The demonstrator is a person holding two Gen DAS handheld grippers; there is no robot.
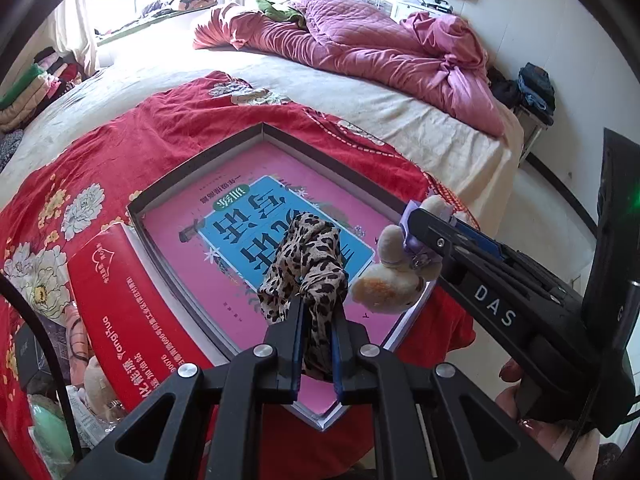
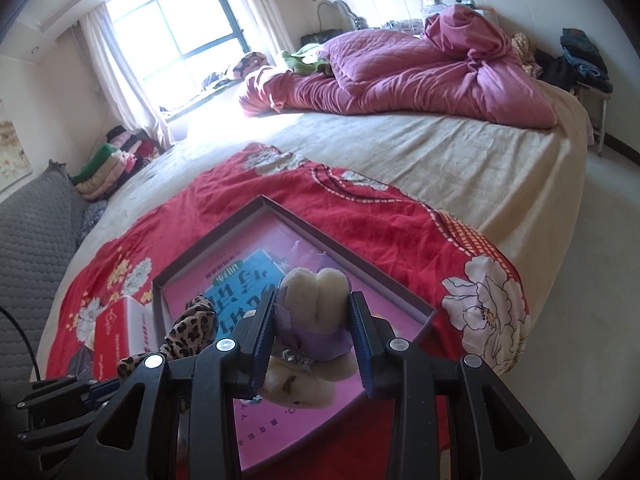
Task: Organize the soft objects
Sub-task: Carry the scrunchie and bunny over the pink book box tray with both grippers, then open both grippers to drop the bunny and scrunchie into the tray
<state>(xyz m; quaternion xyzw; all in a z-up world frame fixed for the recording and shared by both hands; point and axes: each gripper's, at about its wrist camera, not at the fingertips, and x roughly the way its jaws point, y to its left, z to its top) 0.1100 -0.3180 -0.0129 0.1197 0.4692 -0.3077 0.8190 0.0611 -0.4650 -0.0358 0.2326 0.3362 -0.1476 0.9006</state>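
My left gripper [image 1: 318,308] is shut on a leopard-print cloth [image 1: 312,256] that bunches up above its fingertips. It hangs over a pink book [image 1: 240,220] lying in a shallow dark-rimmed box [image 1: 264,130]. My right gripper [image 2: 312,304] is shut on a small cream plush toy [image 2: 316,284] in a purple dress, held head down over the same box [image 2: 332,236]. In the left wrist view the right gripper [image 1: 420,224] comes in from the right with the plush toy [image 1: 394,280] just beside the cloth. The leopard-print cloth [image 2: 192,328] also shows at the right wrist view's lower left.
The box sits on a red floral blanket [image 1: 120,148] spread over a beige bed [image 1: 400,112]. A red carton [image 1: 120,312] lies against the box's left side, with more soft items [image 1: 96,384] beyond it. A crumpled pink quilt [image 1: 360,44] covers the bed's far end.
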